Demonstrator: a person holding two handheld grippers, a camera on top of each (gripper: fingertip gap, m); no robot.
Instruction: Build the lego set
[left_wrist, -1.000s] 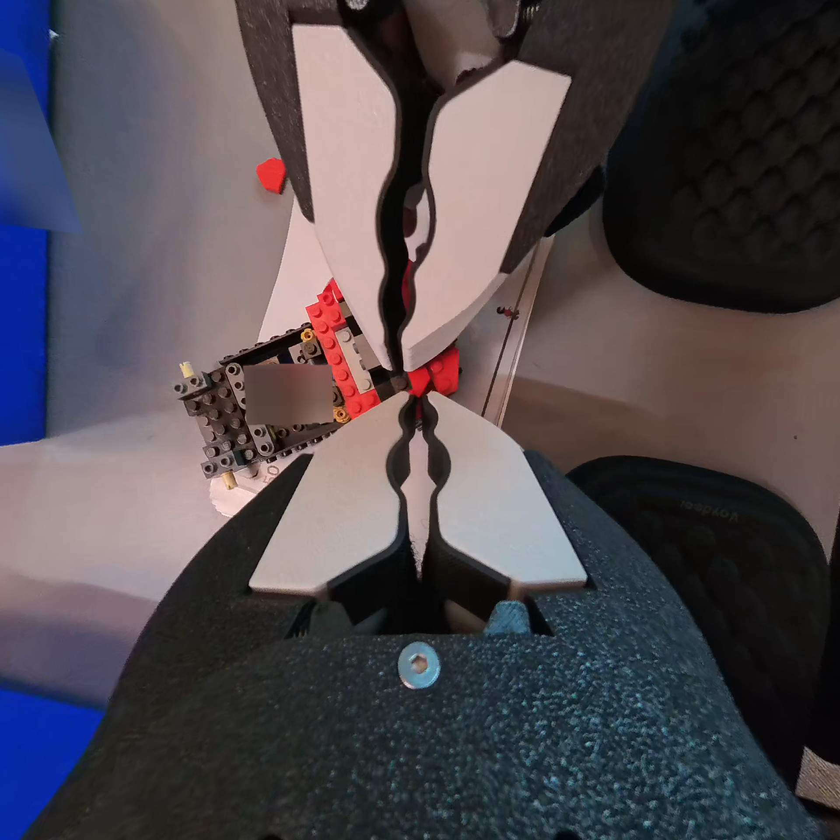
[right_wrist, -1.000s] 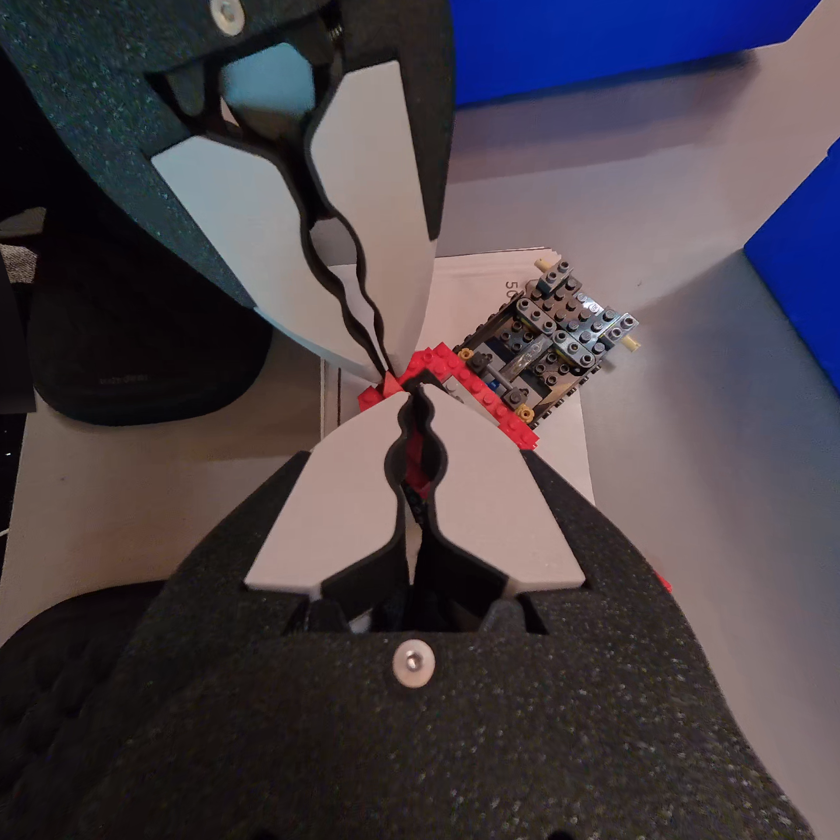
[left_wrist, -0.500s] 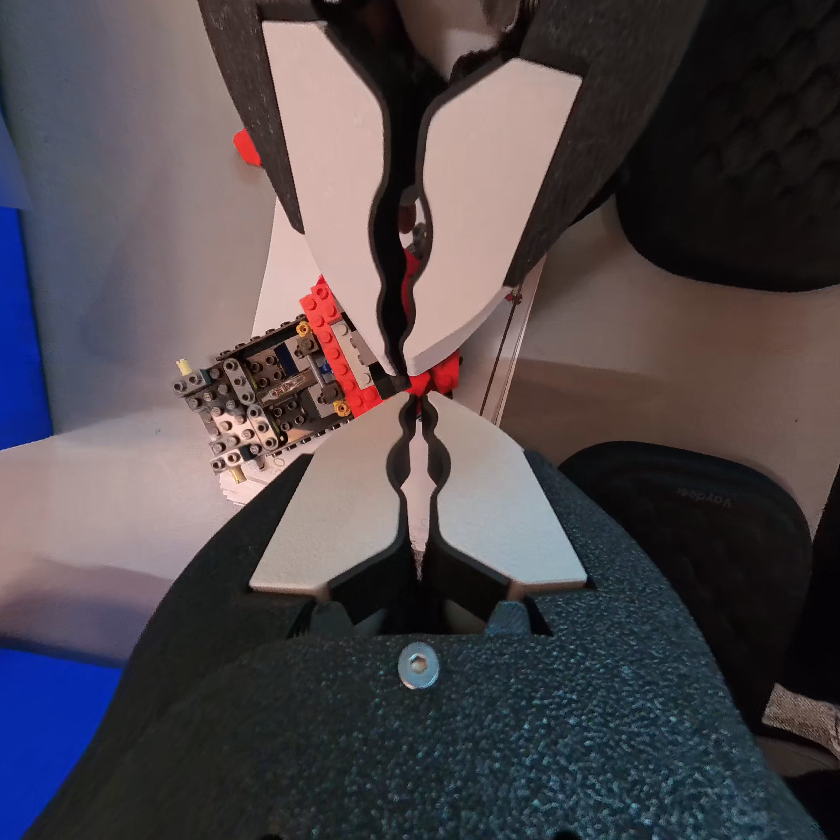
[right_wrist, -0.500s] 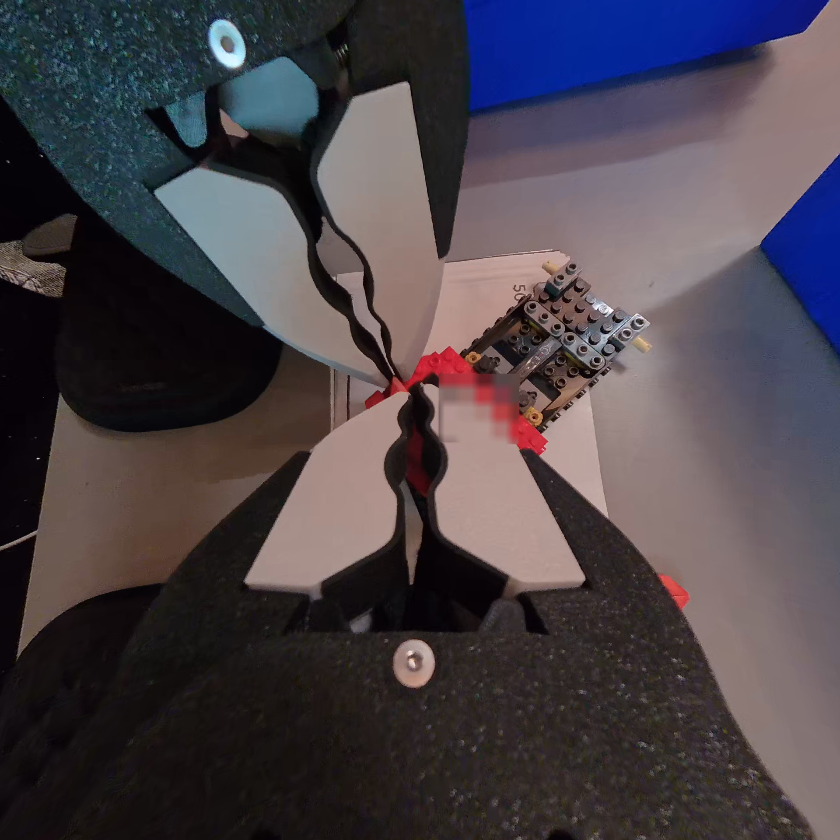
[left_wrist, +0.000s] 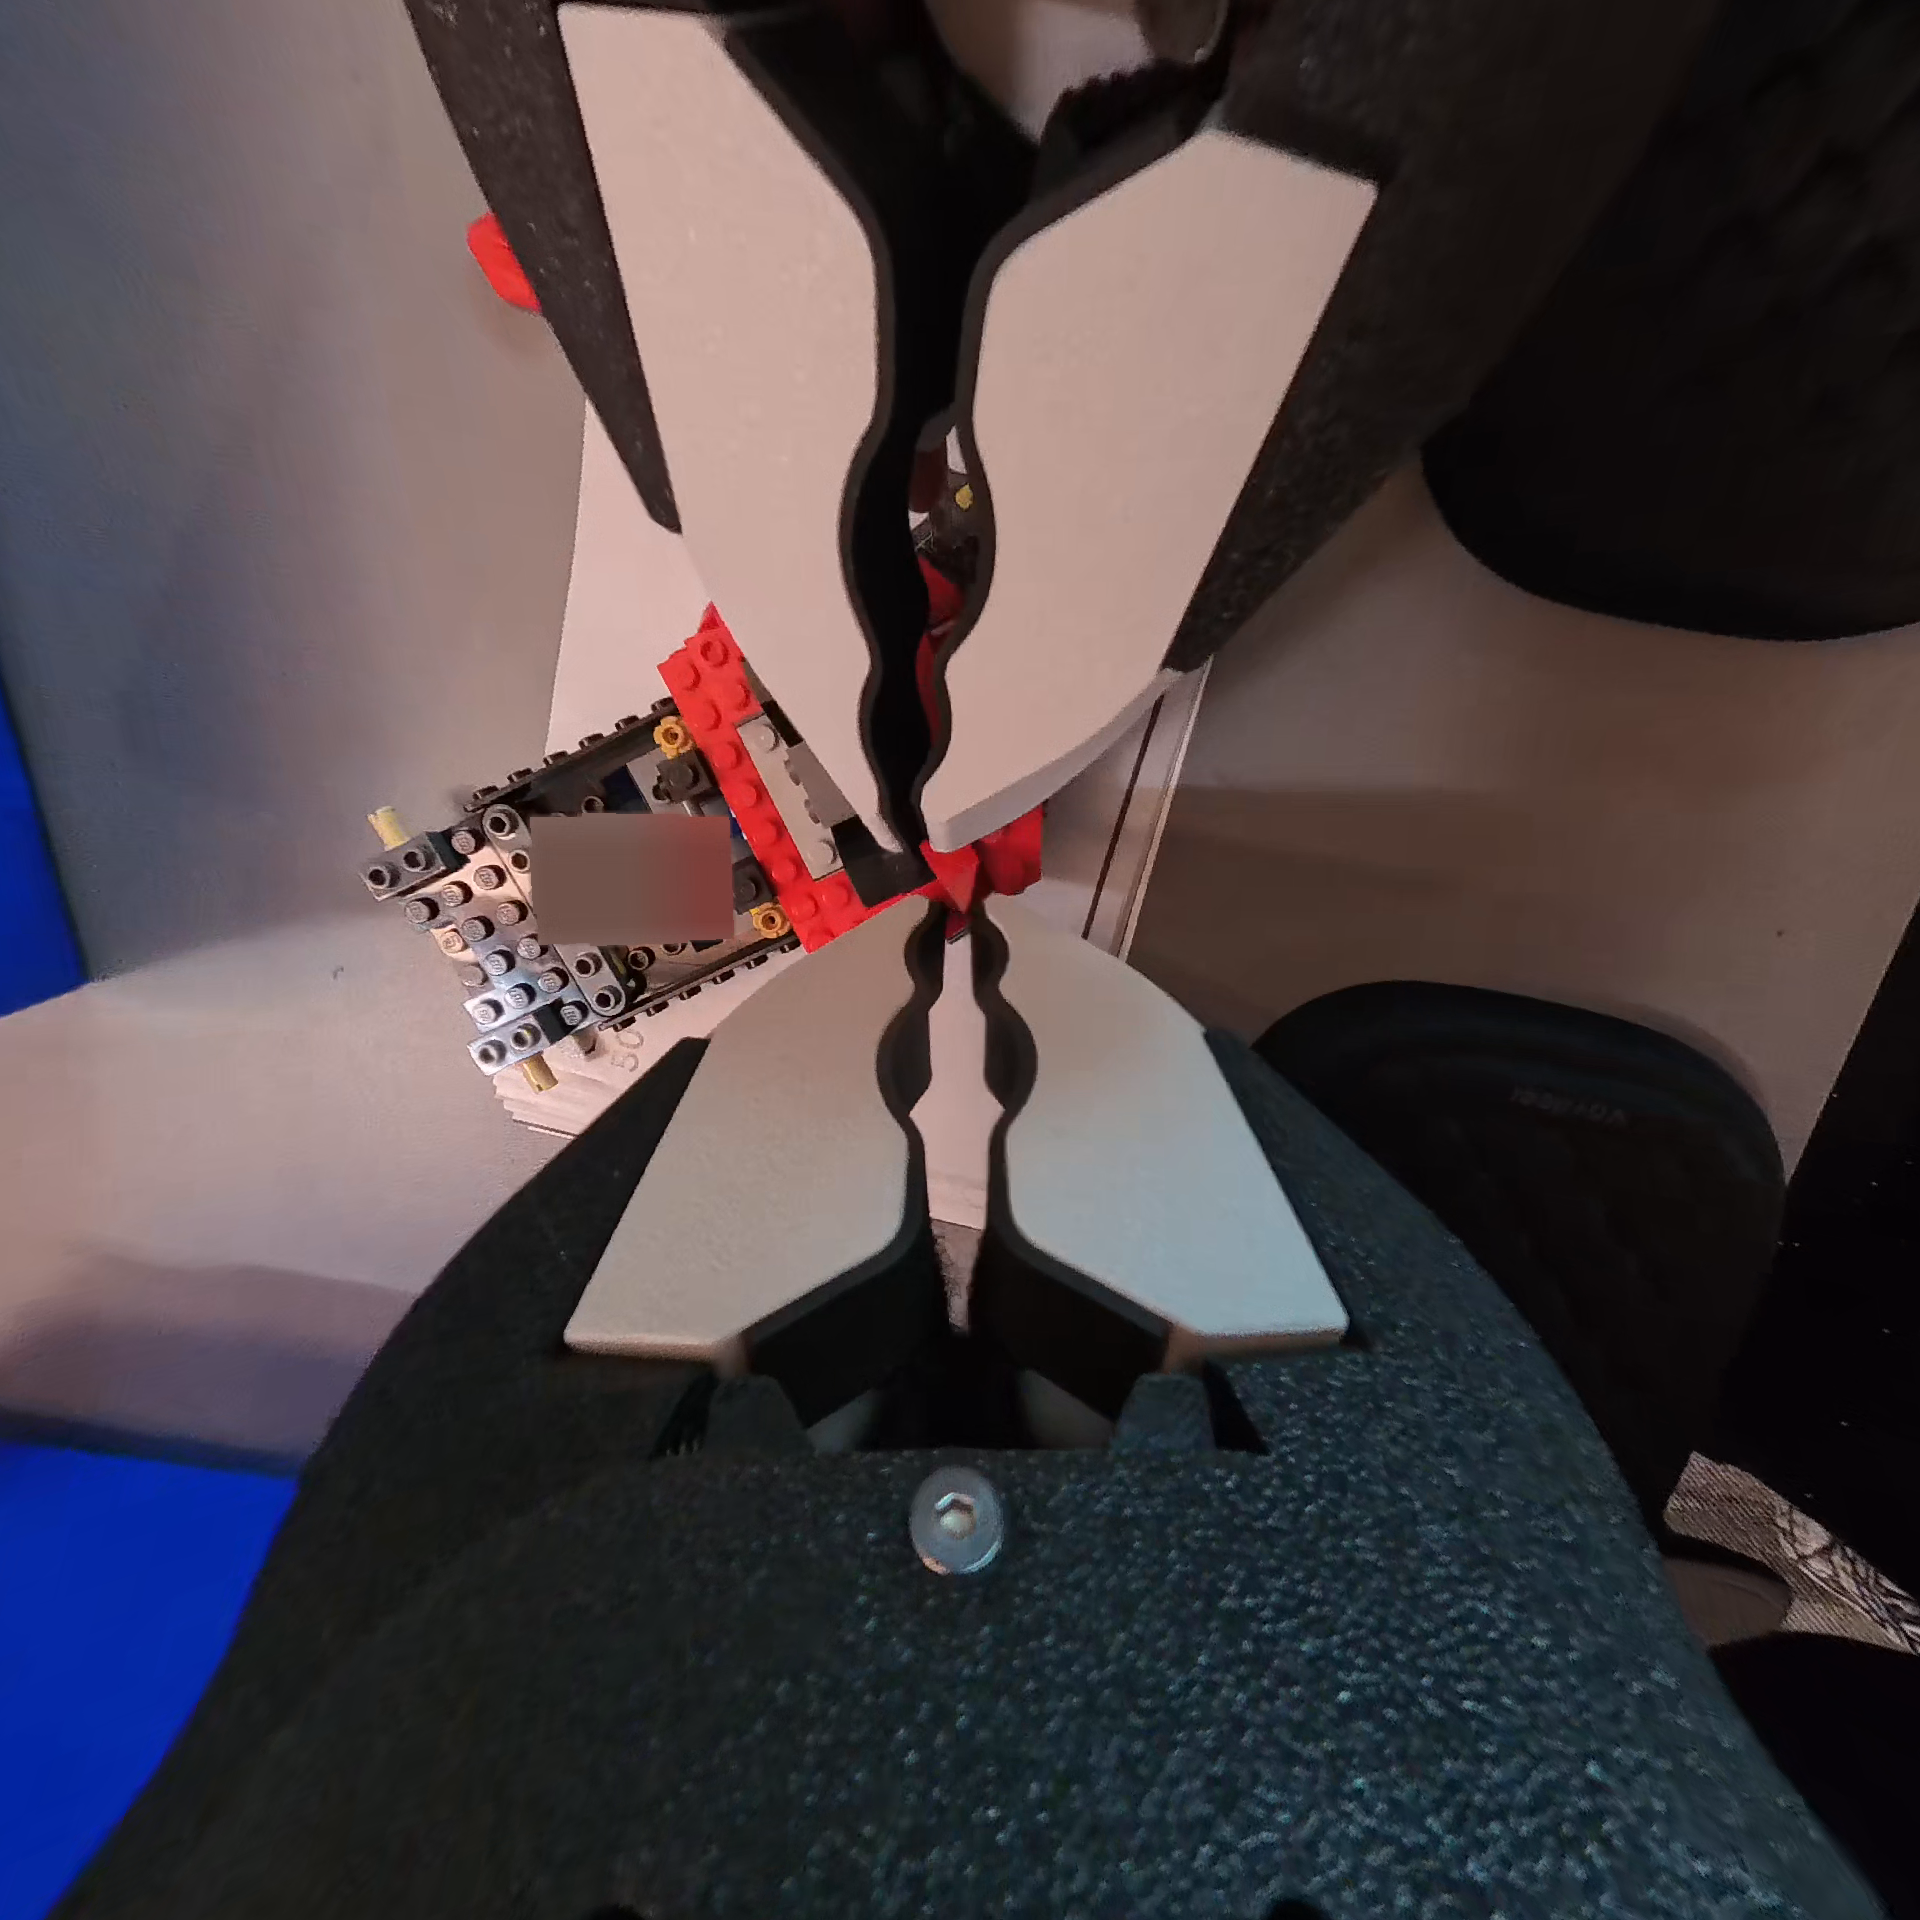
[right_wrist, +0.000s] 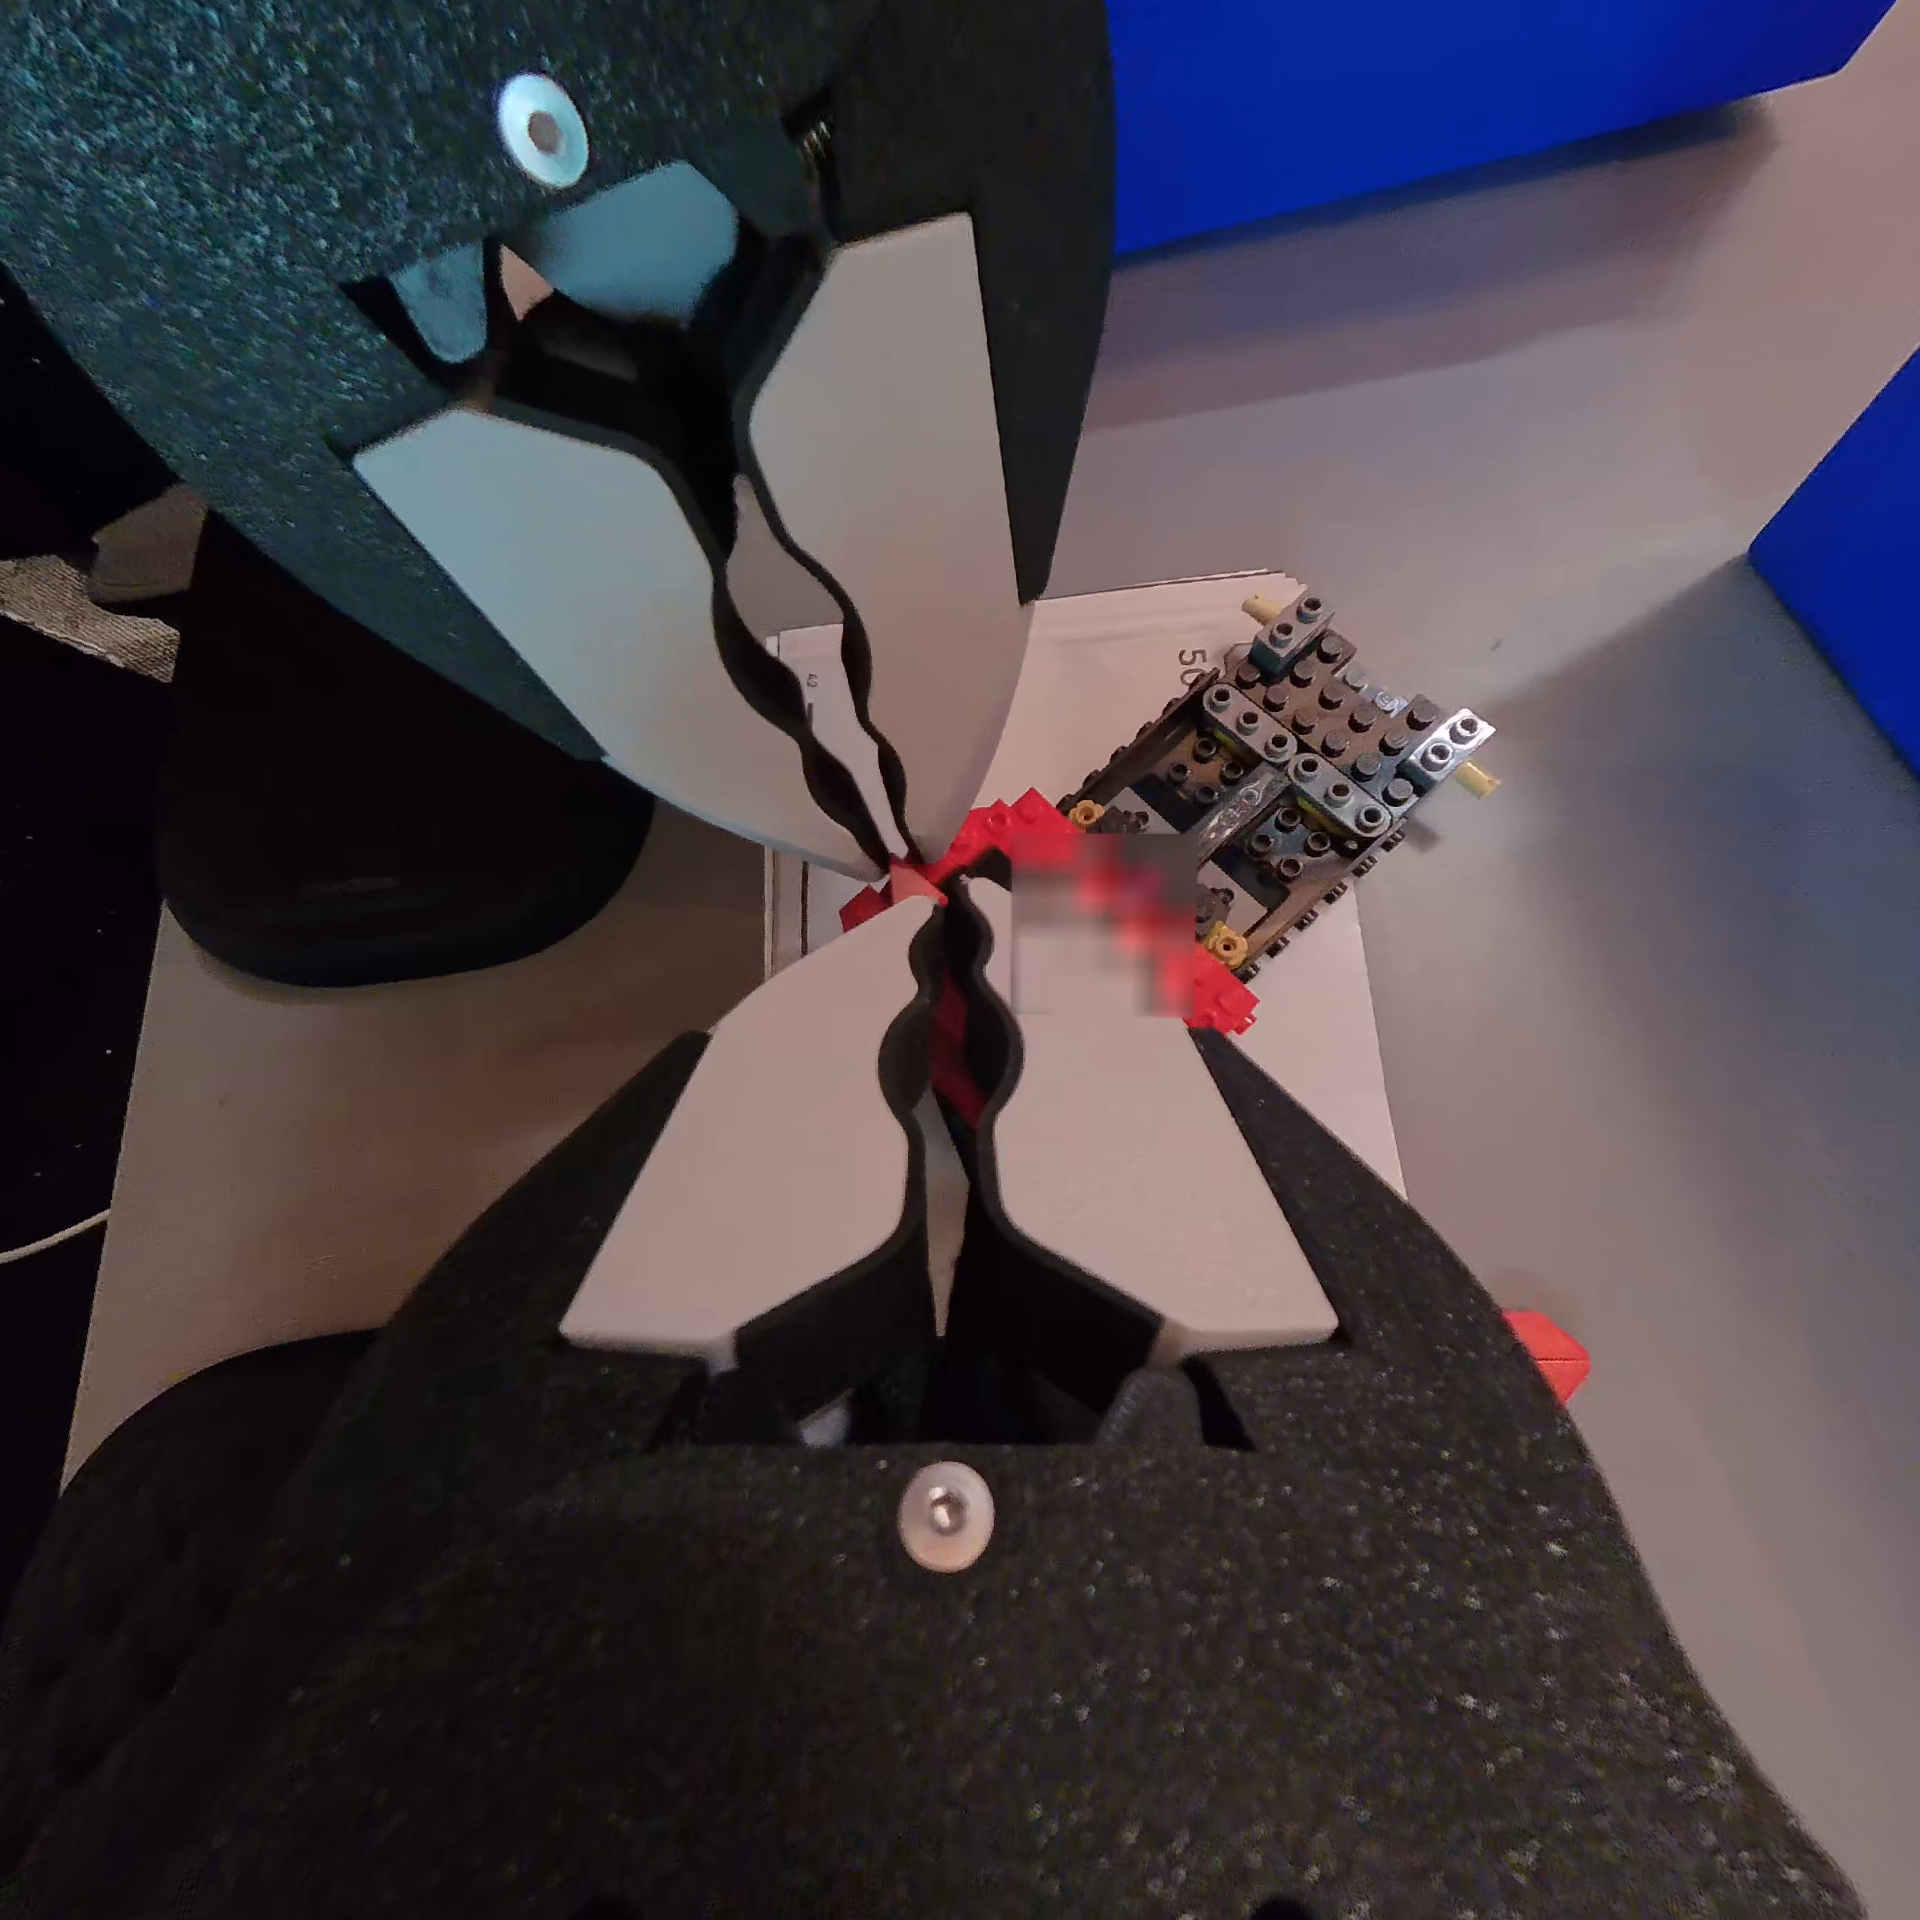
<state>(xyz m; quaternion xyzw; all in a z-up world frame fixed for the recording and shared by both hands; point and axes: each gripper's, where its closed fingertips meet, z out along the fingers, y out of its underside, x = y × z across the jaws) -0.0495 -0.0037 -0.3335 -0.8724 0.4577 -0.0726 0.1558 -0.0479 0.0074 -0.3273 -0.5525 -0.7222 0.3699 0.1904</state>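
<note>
A lego model (left_wrist: 623, 883) with a dark grey studded body and a red front lies over a white instruction booklet (left_wrist: 623, 520). It also shows in the right wrist view (right_wrist: 1309, 779). My left gripper (left_wrist: 945, 914) is shut, its tips pinching a small red piece (left_wrist: 961, 873) at the model's red end. My right gripper (right_wrist: 951, 904) is shut on the model's red front, and red plastic (right_wrist: 956, 1070) shows between its fingers. The two grippers meet tip to tip: the right one (left_wrist: 914, 831) enters the left wrist view from above, and the left one (right_wrist: 894, 857) enters the right wrist view from the upper left.
A loose red brick (left_wrist: 499, 260) lies on the grey table beyond the model, and shows in the right wrist view (right_wrist: 1548, 1351) beside my gripper. Black padded objects (left_wrist: 1507, 1143) sit close on one side. Blue walls (right_wrist: 1455, 83) border the table.
Both grippers stay shut at the model's red end. The pair and the model have shifted slightly, and the loose red brick has come into sight beside my right gripper.
</note>
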